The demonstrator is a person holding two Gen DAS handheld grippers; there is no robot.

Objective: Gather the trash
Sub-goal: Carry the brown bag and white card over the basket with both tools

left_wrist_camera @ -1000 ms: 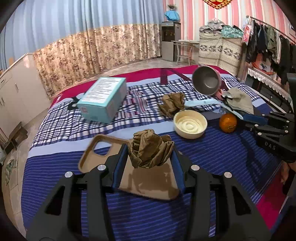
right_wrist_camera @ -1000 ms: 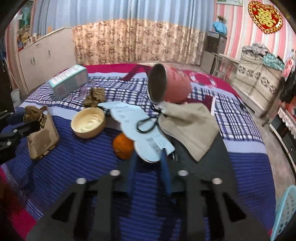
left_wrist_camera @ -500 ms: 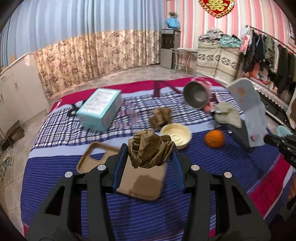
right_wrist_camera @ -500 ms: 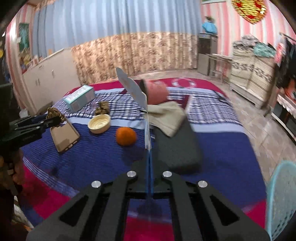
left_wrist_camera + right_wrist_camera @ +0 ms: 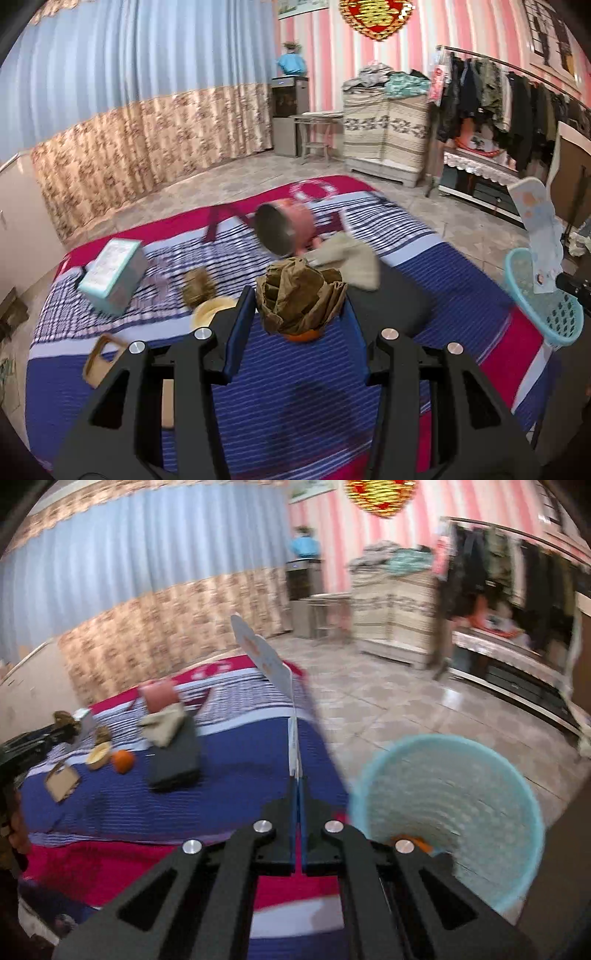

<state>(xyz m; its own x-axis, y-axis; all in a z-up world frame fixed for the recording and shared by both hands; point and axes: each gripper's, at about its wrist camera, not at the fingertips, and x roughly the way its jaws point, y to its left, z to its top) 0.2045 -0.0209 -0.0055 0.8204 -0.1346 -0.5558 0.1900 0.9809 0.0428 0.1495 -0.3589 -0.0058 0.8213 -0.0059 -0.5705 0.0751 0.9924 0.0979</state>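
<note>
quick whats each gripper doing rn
left gripper: shut on the crumpled brown paper
right gripper: shut on the flat plastic wrapper

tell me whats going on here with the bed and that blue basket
A person with a gripper in each hand is clearing trash off a bed. The left gripper is shut on a crumpled brown paper wad, held up over the blanket. The right gripper pinches a flat pale plastic wrapper beside the light blue basket on the floor. An orange, a cream bowl and a phone case lie on the bed.
</note>
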